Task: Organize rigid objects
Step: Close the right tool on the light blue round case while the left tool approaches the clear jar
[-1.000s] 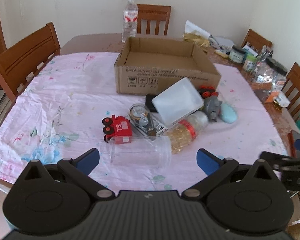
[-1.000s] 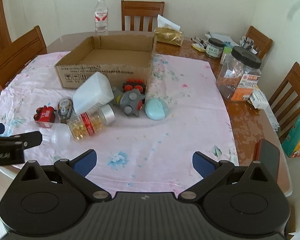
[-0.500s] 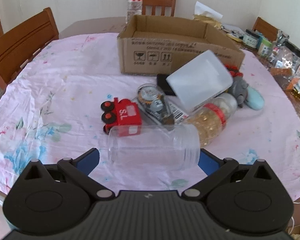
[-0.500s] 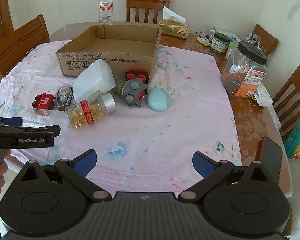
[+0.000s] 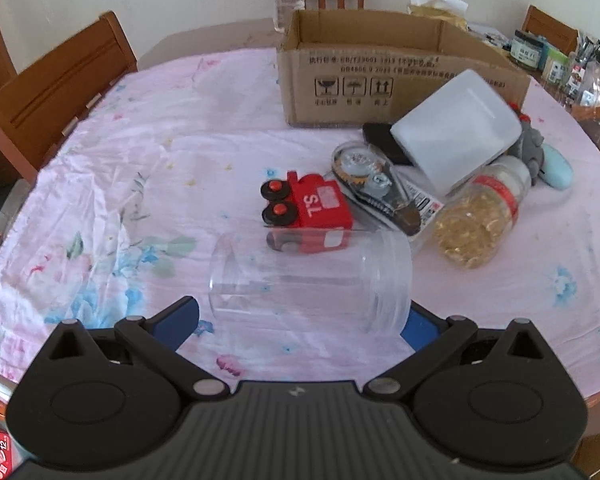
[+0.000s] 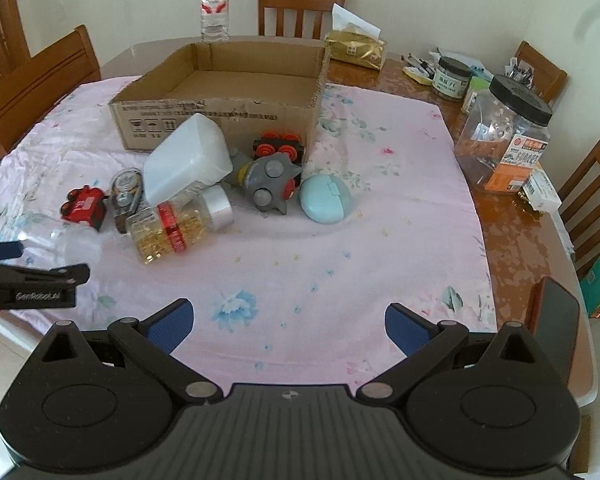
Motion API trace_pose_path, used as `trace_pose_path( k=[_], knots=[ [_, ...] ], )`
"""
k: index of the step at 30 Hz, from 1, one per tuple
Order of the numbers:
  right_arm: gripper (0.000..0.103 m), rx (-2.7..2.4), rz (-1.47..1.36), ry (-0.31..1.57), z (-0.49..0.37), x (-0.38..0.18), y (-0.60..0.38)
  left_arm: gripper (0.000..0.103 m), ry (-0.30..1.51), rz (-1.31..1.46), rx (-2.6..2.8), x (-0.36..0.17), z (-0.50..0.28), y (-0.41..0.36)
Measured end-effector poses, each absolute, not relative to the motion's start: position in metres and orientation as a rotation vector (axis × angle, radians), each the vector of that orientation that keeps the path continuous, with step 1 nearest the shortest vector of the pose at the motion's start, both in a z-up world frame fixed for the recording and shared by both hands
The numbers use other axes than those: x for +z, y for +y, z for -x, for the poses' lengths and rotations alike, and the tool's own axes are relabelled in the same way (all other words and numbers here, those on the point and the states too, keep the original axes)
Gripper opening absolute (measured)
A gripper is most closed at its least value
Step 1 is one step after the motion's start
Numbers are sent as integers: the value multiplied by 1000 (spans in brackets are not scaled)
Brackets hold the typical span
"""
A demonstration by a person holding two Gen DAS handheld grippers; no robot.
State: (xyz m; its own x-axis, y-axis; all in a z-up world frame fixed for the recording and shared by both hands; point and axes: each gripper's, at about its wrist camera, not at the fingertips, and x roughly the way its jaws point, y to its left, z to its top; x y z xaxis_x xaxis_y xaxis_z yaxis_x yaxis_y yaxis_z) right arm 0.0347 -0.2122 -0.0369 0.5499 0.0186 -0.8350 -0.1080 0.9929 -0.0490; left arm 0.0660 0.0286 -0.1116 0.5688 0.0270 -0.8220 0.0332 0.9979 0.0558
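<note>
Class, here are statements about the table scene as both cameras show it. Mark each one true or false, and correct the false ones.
1. The clear jar lies on its side between the left tool's open fingers. True.
2. The cardboard box holds toys. False: it looks empty.
3. The red toy sits just beyond the clear jar. True.
4. The right tool grips the blue case. False: it is open and well short of it.
5. The pill bottle stands upright. False: it lies on its side.
</note>
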Motion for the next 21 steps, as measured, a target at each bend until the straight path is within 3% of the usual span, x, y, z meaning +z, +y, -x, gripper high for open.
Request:
trace_pose_path(
  k=[21],
  knots=[
    [103,28,158,1115,-138,-100,-231,103,981,-69,-124,-121,-77,39]
  ],
)
